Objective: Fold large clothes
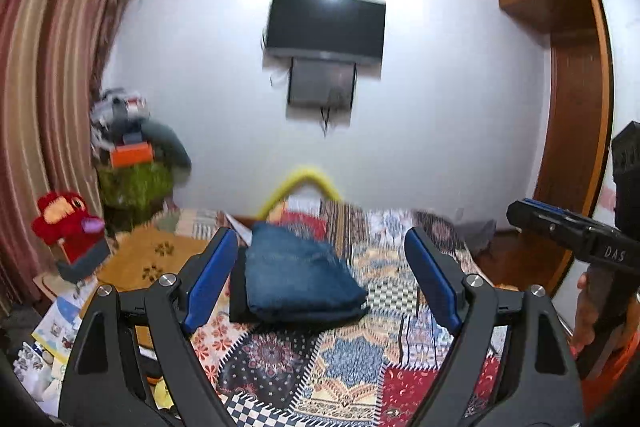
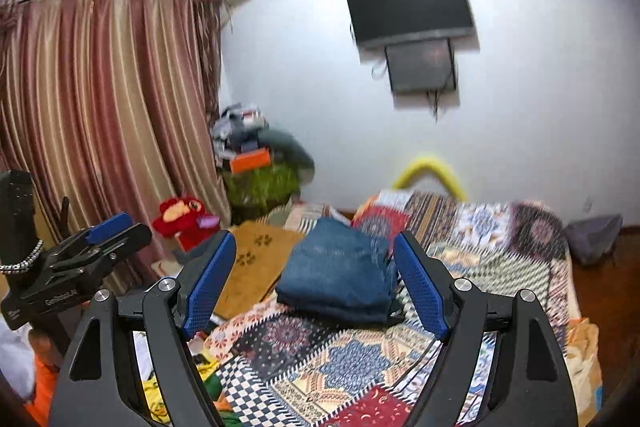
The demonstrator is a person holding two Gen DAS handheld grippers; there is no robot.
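Note:
Folded blue jeans [image 1: 298, 273] lie in a neat stack on top of a dark folded garment [image 1: 238, 297], on the patchwork bedspread [image 1: 348, 359]. My left gripper [image 1: 328, 283] is held above the bed, well back from the stack, open with nothing between its blue pads. The right wrist view shows the same jeans [image 2: 340, 275] ahead of my right gripper [image 2: 316, 283], which is also open and empty. Each gripper shows in the other's view: the right one [image 1: 576, 235] at the right edge, the left one [image 2: 96, 239] at the left edge.
A brown mat with paw prints [image 1: 156, 263] lies at the bed's left edge. A red plush toy [image 1: 64, 223] and a pile of clutter [image 1: 132, 163] stand by the striped curtain [image 1: 48, 87]. A television [image 1: 326, 25] hangs on the wall; a wooden wardrobe [image 1: 572, 131] stands right.

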